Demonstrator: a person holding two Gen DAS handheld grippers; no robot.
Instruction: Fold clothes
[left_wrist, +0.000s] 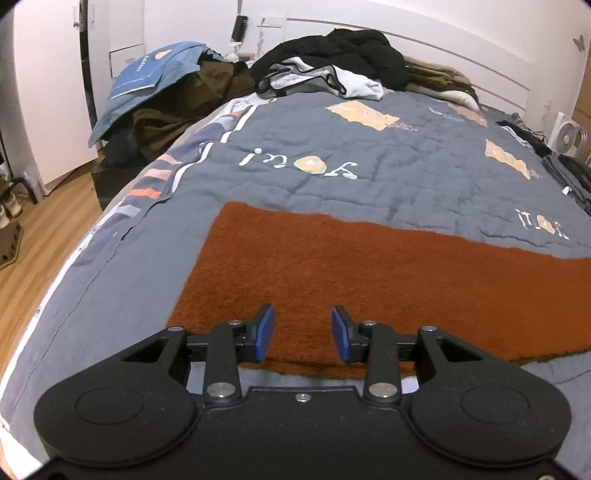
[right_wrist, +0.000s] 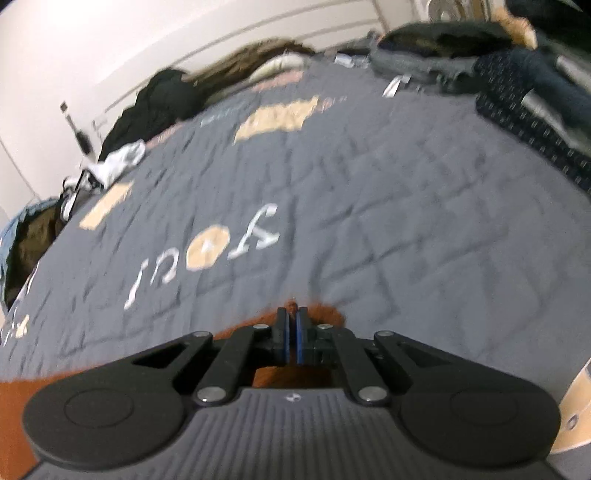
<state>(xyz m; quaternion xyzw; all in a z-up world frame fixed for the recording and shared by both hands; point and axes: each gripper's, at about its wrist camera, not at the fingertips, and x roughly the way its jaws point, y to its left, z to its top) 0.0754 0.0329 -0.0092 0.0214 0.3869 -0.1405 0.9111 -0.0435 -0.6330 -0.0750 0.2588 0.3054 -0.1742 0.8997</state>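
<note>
Lying flat: the rust-orange garment (left_wrist: 369, 280) is spread across the near part of the bed, on top of the grey quilt (left_wrist: 332, 158), with its near edge just beyond the gripper body in the left wrist view.
Left gripper: the left gripper (left_wrist: 303, 332) hangs over the garment's near edge with its blue pads (left_wrist: 266, 330) well apart and nothing between them.
Right gripper: the right gripper (right_wrist: 291, 332) has its pads pressed together on a pinch of the garment (right_wrist: 321, 312), a small orange tuft showing just past the tips.
Garment, right wrist view: orange fabric shows under and to the left of the gripper body; the view is blurred, so its exact outline is unclear.
Quilt: grey, stitched in squares, printed with white lettering (left_wrist: 299, 162) and tan patches.
Head of the bed: a heap of black clothing (left_wrist: 354, 51) with white and grey pieces in front of it.
Left side of bed: a blue cloth (left_wrist: 147, 74) draped over dark brown fabric.
Right edge of bed: dark folded clothes (right_wrist: 532, 99), one with a small dotted pattern.
Floor: wood planks (left_wrist: 40, 258) to the left of the bed.
</note>
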